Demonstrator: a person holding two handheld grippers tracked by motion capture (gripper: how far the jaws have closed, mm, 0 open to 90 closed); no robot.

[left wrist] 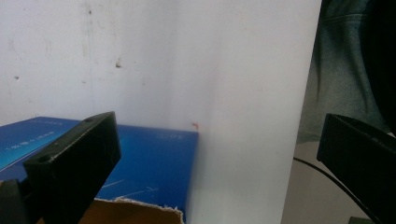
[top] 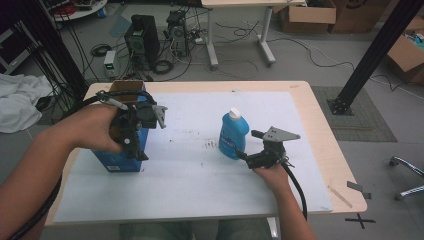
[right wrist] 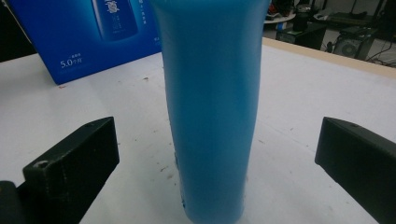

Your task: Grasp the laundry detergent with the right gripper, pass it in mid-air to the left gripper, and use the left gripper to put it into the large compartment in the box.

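High view: upright blue plastic bottle with a white cap (top: 233,134) mid-table on the white sheet (top: 200,190), open blue cardboard box (top: 120,150) well apart at the sheet's left edge. Right gripper (top: 250,150) level with the bottle's lower body, jaws spread wide either side, not touching. Left gripper (top: 134,131) at the box's open top, jaws spread, nothing pinched. Best to centre on the bottle, ease forward, close squarely low down; steady the box meanwhile.

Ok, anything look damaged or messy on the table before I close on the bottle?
Two small things: the blue box has a ragged, torn cardboard edge at its open top, and reddish-brown specks stain the white mat left of the upright blue bottle. Nothing spilled.
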